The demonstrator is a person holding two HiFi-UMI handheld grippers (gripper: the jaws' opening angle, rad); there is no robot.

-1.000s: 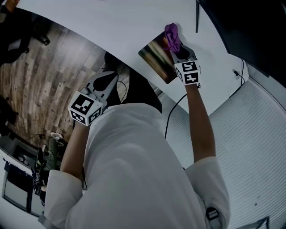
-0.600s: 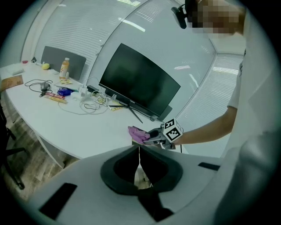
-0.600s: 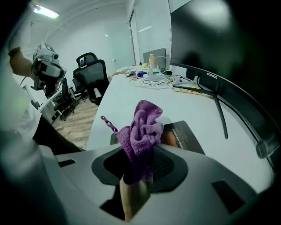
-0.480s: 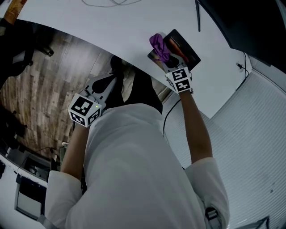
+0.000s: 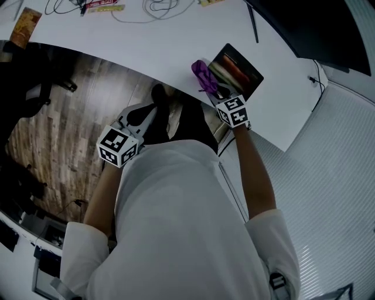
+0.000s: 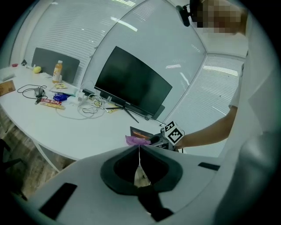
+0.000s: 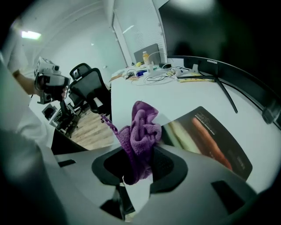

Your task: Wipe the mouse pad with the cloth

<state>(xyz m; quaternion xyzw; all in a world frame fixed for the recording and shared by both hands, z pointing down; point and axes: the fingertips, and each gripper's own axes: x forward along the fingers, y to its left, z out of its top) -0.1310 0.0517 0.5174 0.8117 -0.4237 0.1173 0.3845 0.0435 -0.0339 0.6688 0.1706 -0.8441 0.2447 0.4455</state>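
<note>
A dark mouse pad with a coloured print lies near the white table's front edge. My right gripper is shut on a purple cloth, which bunches up out of the jaws at the pad's near left corner. My left gripper is shut with nothing in it, held below the table edge in front of the person's body, well left of the pad.
The white table carries cables, small packets and a bottle toward the far side. A large dark monitor stands behind the pad. An office chair stands on the wood floor.
My right gripper has drawn the cloth from the pad's far side toward its near left corner. The left gripper stays put.
</note>
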